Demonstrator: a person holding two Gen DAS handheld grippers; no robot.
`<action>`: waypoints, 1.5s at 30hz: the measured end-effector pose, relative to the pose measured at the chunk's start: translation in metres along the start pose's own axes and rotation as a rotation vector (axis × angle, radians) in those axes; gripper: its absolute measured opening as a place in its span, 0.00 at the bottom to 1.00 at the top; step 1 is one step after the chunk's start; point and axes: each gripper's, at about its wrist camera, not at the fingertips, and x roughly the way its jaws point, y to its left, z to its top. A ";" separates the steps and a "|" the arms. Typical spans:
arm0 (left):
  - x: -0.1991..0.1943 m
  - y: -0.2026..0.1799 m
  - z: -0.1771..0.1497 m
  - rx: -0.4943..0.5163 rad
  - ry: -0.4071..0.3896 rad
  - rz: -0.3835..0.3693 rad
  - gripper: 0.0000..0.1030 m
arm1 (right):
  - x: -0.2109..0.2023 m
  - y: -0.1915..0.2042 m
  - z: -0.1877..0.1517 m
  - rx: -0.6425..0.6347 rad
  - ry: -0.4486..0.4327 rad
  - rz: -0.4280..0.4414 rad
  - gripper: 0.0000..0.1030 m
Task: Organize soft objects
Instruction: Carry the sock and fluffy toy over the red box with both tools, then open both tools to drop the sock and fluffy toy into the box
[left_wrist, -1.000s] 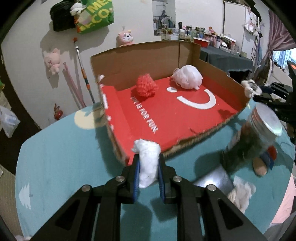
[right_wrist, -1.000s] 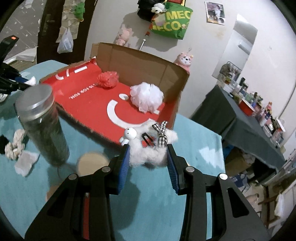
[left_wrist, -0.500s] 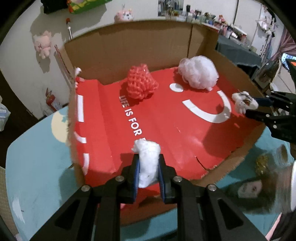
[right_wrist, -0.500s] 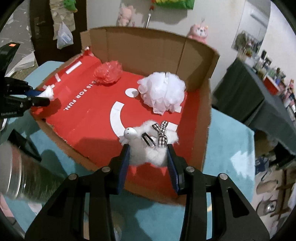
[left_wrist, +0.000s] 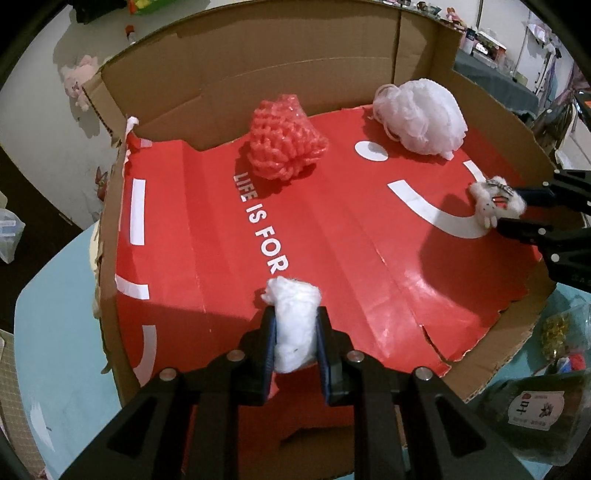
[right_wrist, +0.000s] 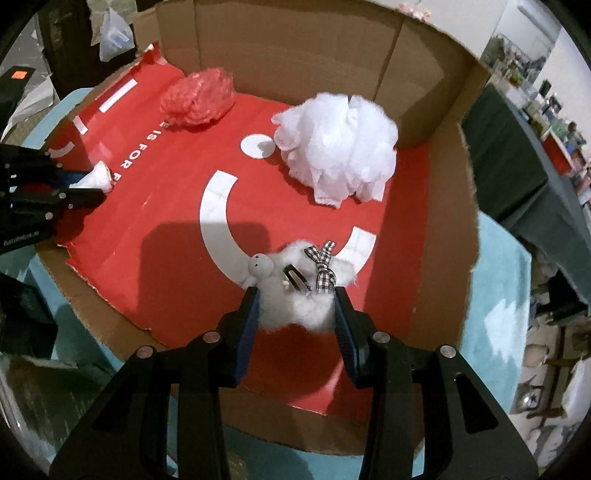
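Teal counter (left_wrist: 55, 332) with white shapes printed on it, cluttered room behind: plush toys on the white wall, a dark-draped side table with bottles at far right. On the counter sits an open cardboard box (left_wrist: 258, 70) lined in red, "LIFE IS FOR..." lettering on the floor.

Change: a second ago both of your tongs were outside the box, short of its near edge. Now both are over the red floor. So the carry is done; what's left, I'd judge, is the release.

- Left tongs (left_wrist: 295, 332): clamped on a white cotton wad (left_wrist: 293, 314), over the near-left part of the floor, by the lettering.
- Right tongs (right_wrist: 295, 306): clamped on a white fluffy toy (right_wrist: 295, 291) with a checked bow, over the white arc near the right wall.
- Can't tell if either item touches the floor yet.

Already in the box: red mesh puff (left_wrist: 286, 138) and white bath pouf (left_wrist: 421, 114), both at the back wall, apart from each other.

Outside the box, near right on the counter: a dark jar (left_wrist: 535, 413) with a label. Mind it when you pull your left tongs back.
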 end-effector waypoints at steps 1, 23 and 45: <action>0.000 0.000 0.001 0.000 0.000 0.001 0.21 | 0.001 0.001 0.000 -0.006 0.000 -0.006 0.37; -0.026 0.000 0.000 -0.025 -0.085 -0.022 0.56 | -0.002 0.015 -0.003 -0.014 -0.022 -0.006 0.54; -0.177 -0.022 -0.094 -0.111 -0.442 -0.041 0.94 | -0.166 0.028 -0.078 0.110 -0.344 -0.071 0.75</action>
